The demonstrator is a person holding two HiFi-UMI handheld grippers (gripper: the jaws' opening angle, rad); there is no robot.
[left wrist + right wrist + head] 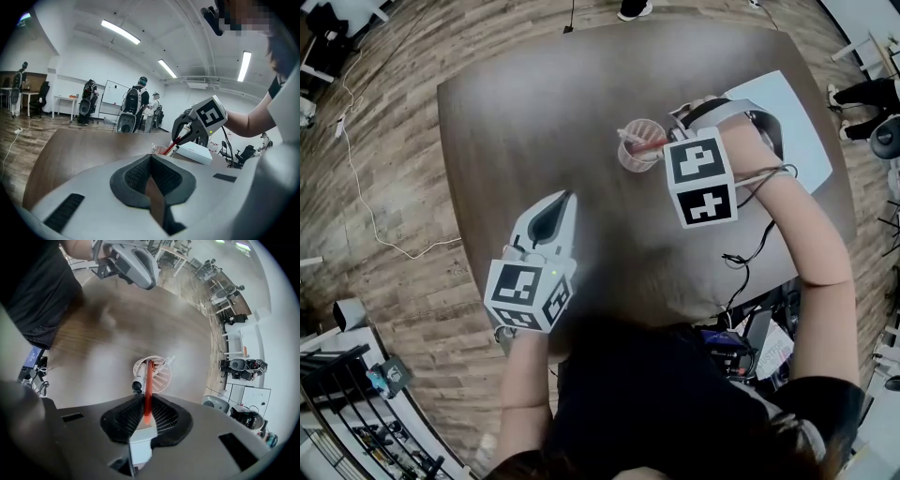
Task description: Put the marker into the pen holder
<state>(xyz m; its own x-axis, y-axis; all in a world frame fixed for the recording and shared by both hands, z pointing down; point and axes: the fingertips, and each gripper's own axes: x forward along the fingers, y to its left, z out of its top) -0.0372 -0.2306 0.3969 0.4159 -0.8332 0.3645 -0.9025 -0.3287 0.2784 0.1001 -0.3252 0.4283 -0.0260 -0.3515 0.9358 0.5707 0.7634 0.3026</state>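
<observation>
A pink mesh pen holder stands upright on the brown table, right of its middle. My right gripper points steeply down just above it and is shut on a red marker. The marker's lower end reaches the holder's rim. A white pen and a dark-capped marker lean inside the holder. The left gripper view shows the red marker slanting down from the right gripper into the holder. My left gripper is shut and holds nothing, over the table's near left part.
A white flat box lies on the table's right side, behind the right hand. Black cables hang off the near right edge. The table edge runs close to the left gripper. People with backpacks stand far across the room.
</observation>
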